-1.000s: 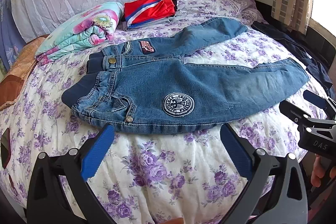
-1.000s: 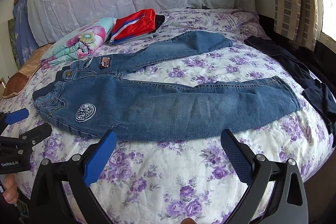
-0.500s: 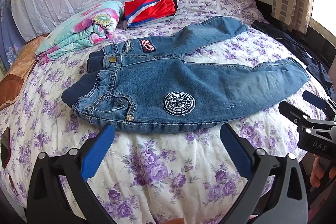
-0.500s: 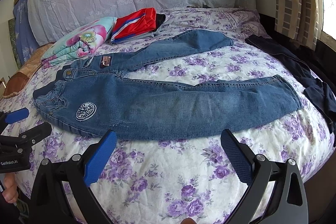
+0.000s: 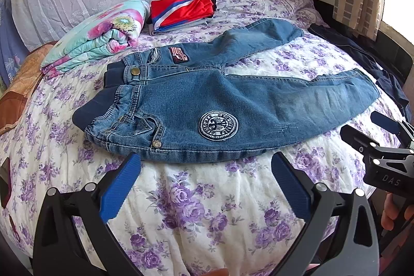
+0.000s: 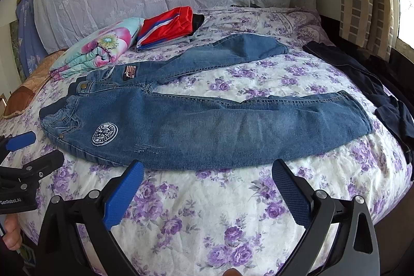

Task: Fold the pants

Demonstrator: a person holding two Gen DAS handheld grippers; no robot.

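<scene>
Honestly nothing's changed in the last second, the jeans are still spread flat on the floral bedspread with legs splayed, and my left gripper and right gripper still hover wide and empty, so folding hasn't started.

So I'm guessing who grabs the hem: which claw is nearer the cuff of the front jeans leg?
Right. The right claw hovers open before that leg, nearer its cuff; the left claw hovers open by the waistband.
</scene>
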